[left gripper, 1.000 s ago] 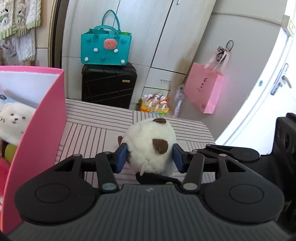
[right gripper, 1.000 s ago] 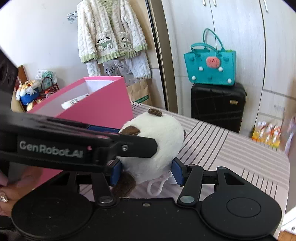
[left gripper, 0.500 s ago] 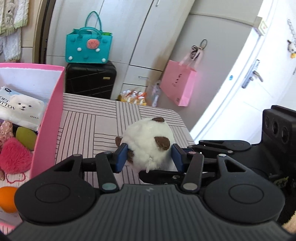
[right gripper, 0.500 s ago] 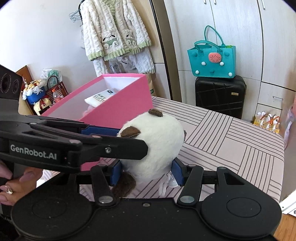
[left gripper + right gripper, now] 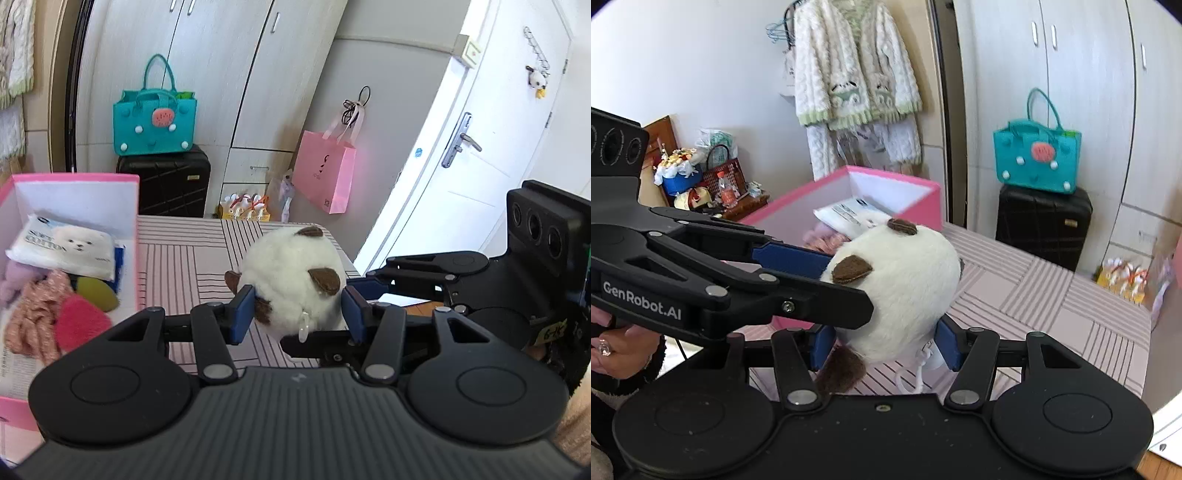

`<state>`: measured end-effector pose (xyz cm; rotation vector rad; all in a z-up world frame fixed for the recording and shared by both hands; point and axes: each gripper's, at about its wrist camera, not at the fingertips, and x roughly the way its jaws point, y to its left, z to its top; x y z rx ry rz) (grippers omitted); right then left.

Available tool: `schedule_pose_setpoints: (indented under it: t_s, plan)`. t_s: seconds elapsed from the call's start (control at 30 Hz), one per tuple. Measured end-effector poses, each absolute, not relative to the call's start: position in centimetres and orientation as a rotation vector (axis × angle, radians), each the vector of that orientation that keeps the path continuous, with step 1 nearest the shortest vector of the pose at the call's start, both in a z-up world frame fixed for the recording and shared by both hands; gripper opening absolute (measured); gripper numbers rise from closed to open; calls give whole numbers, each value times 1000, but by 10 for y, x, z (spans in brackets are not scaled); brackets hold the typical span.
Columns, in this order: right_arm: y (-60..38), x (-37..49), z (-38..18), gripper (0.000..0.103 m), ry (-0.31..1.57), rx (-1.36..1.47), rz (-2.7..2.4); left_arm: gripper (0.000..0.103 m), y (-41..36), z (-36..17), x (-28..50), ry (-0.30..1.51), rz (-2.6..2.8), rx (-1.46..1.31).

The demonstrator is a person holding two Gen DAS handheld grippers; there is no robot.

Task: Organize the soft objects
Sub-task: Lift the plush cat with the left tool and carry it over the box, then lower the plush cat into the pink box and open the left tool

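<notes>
A round white plush toy [image 5: 295, 280] with brown ears is held in the air above the striped table [image 5: 177, 266]. My left gripper [image 5: 298, 314] is shut on its sides. My right gripper [image 5: 886, 345] is shut on the same plush toy [image 5: 901, 295] from a crossing angle; its body shows at the right of the left wrist view [image 5: 480, 280]. The pink box [image 5: 74, 181] stands to the left and holds a cotton pack [image 5: 62, 247], a red fluffy piece [image 5: 81, 326], a green item and pink knit cloth.
A black suitcase [image 5: 166, 181] with a teal bag [image 5: 153, 125] stands behind the table. A pink paper bag [image 5: 325, 173] hangs on the cabinet. A white door [image 5: 461, 166] is at the right. A knitted cardigan [image 5: 849, 74] hangs on the wall.
Both grippers have lifted the plush toy higher off the table. The inside of the pink box has come into view from above.
</notes>
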<state>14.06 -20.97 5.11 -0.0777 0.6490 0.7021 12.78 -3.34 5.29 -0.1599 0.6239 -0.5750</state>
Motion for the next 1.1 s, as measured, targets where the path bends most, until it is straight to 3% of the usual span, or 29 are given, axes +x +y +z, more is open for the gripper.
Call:
schedule_pose_setpoints:
  t_s: [0.53,1.1]
  plan:
    - [-127,136,98,63,476,-152,817,49,35,102,93,482,-472,-40]
    - [-30,199,52,63,507,-273,983,48,101,66,142,540,-242,14]
